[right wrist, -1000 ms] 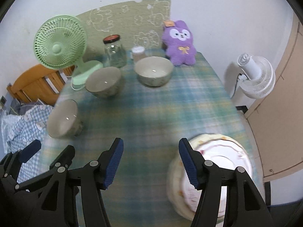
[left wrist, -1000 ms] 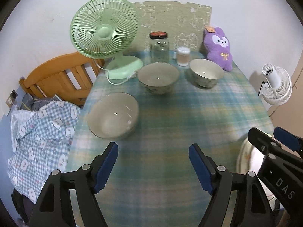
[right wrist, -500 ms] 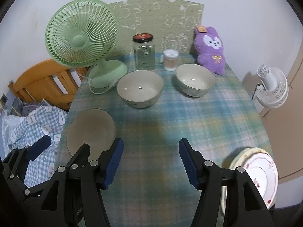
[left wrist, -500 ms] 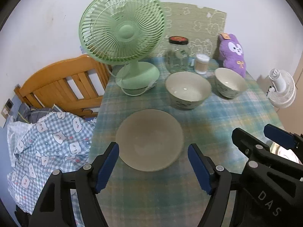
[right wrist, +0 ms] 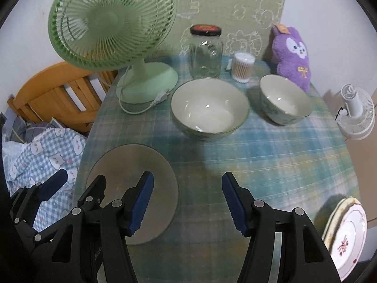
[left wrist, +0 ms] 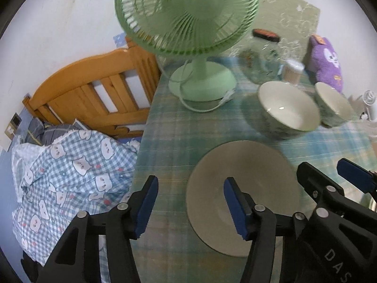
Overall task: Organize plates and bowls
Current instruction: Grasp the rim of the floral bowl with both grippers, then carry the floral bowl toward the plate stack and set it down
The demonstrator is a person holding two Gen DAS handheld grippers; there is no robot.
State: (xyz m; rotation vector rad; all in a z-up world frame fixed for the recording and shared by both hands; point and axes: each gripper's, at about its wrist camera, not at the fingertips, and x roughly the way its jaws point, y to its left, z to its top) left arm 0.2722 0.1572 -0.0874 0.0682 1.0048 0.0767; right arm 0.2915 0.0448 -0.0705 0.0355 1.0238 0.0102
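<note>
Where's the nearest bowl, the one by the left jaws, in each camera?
Left wrist: nearest bowl sits bottom centre-right, partly behind a jaw.
Right wrist: it sits lower left, behind the left gripper.
Shared landmark: the green fan, beyond the bowl in both.

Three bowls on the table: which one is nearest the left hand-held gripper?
The wide dull-grey bowl, right at the left hand-held gripper, its right finger over it. The two glossy white bowls sit farther back by the jar.
</note>
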